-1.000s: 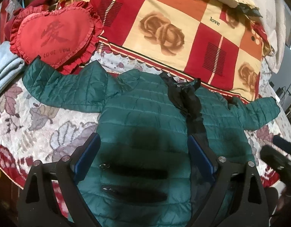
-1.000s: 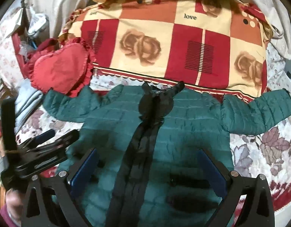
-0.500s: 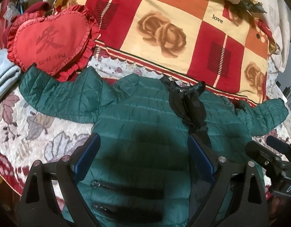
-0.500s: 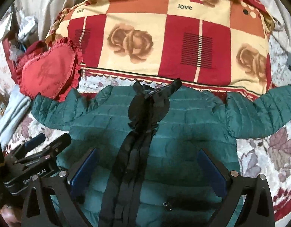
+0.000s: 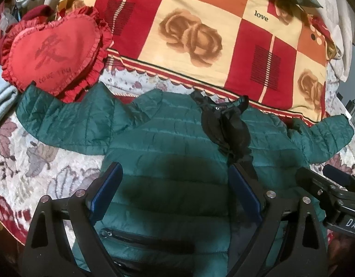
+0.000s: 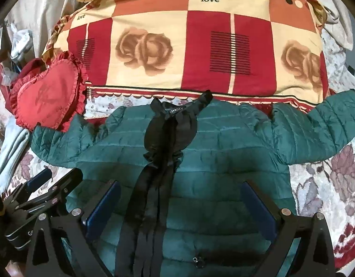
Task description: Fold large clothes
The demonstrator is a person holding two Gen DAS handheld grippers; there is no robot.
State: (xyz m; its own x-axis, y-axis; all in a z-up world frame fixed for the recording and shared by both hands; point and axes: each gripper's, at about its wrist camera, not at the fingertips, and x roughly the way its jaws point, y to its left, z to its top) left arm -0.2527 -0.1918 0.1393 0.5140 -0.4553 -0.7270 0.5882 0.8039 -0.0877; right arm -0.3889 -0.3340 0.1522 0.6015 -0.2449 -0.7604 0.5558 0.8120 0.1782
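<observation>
A green quilted jacket (image 5: 177, 143) (image 6: 223, 161) lies front up on the bed, both sleeves spread out sideways, black collar and lining (image 6: 170, 124) showing down its middle. My left gripper (image 5: 175, 184) hovers open above the jacket's left chest, nothing between its blue pads. My right gripper (image 6: 179, 198) is open too, above the jacket's middle and its black zipper strip. The right gripper (image 5: 327, 189) shows at the right edge of the left wrist view. The left gripper (image 6: 45, 189) shows at the lower left of the right wrist view.
A red heart-shaped cushion (image 5: 55, 53) touches the jacket's left sleeve end. A checked red and cream quilt (image 6: 196, 46) lies folded behind the collar. Floral bedsheet (image 5: 27, 161) is bare on both sides. Light blue cloth (image 6: 11, 147) lies at the left edge.
Both grippers have moved forward over the jacket toward the collar, still open. The jacket has not moved.
</observation>
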